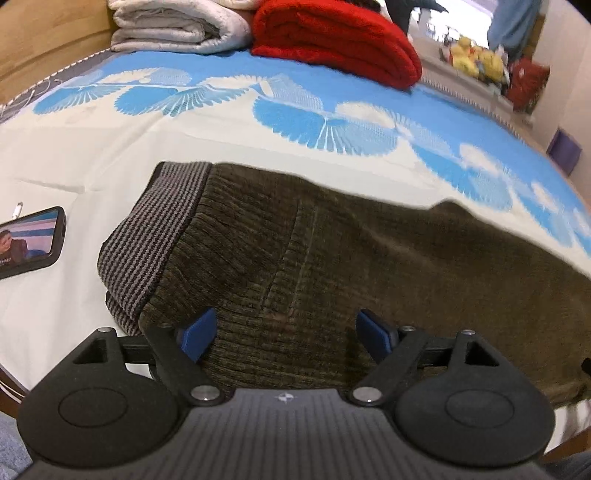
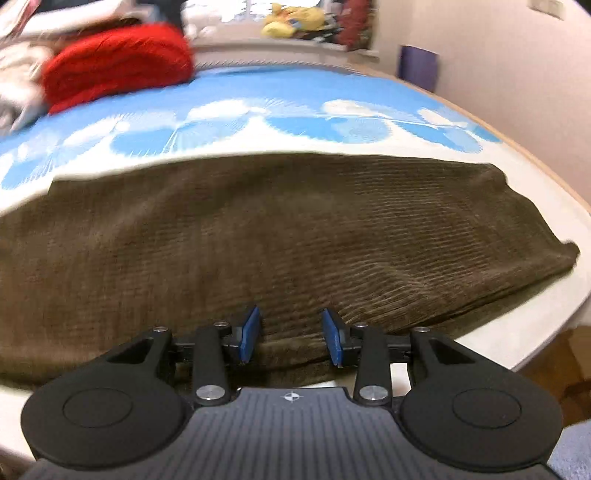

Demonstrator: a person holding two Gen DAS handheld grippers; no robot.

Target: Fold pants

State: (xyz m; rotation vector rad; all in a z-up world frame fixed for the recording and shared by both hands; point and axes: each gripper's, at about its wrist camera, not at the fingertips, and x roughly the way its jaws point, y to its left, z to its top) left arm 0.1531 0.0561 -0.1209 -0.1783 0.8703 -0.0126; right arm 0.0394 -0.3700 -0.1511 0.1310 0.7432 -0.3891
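Olive-brown corduroy pants (image 1: 332, 266) lie flat across the bed, with a striped grey waistband (image 1: 155, 236) at the left end. My left gripper (image 1: 286, 334) is open, its blue pads over the pants' near edge close to the waistband. In the right wrist view the pants (image 2: 295, 229) stretch across the bed, their leg end at the right (image 2: 535, 236). My right gripper (image 2: 291, 334) is open, pads either side of the near edge of the fabric, holding nothing.
The bed has a white and blue patterned sheet (image 1: 258, 122). A red folded blanket (image 1: 332, 40) and a grey-white folded blanket (image 1: 173, 26) lie at the back. A phone (image 1: 27, 242) lies left of the waistband. The bed's right edge (image 2: 554, 314) is near the leg end.
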